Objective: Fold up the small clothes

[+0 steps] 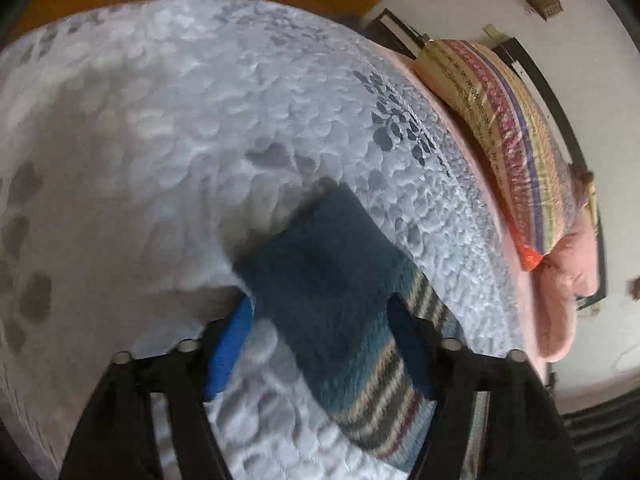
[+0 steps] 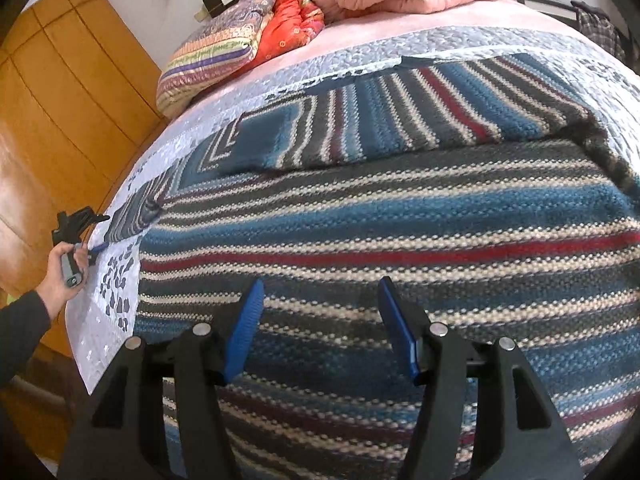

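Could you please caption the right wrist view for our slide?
Open right gripper hovers over striped sweater spread on bed; left gripper at its sleeve.

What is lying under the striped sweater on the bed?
Under the striped sweater lies the pale quilted bedspread, visible past its left and far edges. A pink sheet shows beyond the quilt. What lies beneath the sweater's middle is covered and cannot be seen.

A: where's there room? The striped sweater (image 2: pixel 380 216) is taking up most of the right wrist frame, sleeve (image 1: pixel 340 300) lying between the left gripper (image 1: pixel 320 344) fingers.

B: bare quilt (image 1: pixel 160 140) is sitting open across the upper left, left wrist view. The striped pillow (image 1: pixel 508 144) and pink blanket (image 1: pixel 568 280) are blocking the right edge.
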Action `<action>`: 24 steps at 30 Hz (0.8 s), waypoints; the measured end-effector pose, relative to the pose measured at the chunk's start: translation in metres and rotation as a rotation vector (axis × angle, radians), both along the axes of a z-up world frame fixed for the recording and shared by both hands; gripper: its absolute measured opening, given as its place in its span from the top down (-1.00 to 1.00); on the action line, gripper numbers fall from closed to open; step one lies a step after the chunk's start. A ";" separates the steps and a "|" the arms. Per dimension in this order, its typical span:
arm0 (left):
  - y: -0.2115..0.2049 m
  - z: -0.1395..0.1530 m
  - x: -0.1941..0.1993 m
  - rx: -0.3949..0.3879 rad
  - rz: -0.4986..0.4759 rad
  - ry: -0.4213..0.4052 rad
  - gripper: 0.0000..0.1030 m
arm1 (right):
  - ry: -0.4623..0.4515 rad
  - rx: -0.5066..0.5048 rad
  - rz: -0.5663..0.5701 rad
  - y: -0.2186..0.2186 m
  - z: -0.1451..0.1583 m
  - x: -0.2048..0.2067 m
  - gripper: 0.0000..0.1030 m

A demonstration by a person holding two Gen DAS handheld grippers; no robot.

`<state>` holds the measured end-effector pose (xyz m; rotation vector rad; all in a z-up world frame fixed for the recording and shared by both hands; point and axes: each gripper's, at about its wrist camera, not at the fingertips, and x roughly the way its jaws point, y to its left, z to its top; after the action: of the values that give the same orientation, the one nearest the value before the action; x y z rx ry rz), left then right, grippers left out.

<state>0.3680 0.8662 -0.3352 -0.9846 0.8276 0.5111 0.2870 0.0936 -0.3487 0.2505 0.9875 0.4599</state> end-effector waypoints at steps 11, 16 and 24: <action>-0.004 0.037 -0.001 0.024 -0.014 -0.067 0.83 | 0.000 -0.003 0.001 0.003 0.006 0.000 -0.15; -0.048 0.110 0.011 0.053 -0.115 -0.206 0.84 | -0.010 0.007 -0.008 -0.004 0.021 -0.003 -0.15; -0.158 0.208 0.043 0.078 -0.322 -0.384 0.84 | -0.034 0.035 -0.035 -0.031 0.045 -0.013 -0.15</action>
<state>0.4109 0.7079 -0.1275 -0.8231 0.5984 0.0713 0.2736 0.0626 -0.3034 0.2905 0.9414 0.4483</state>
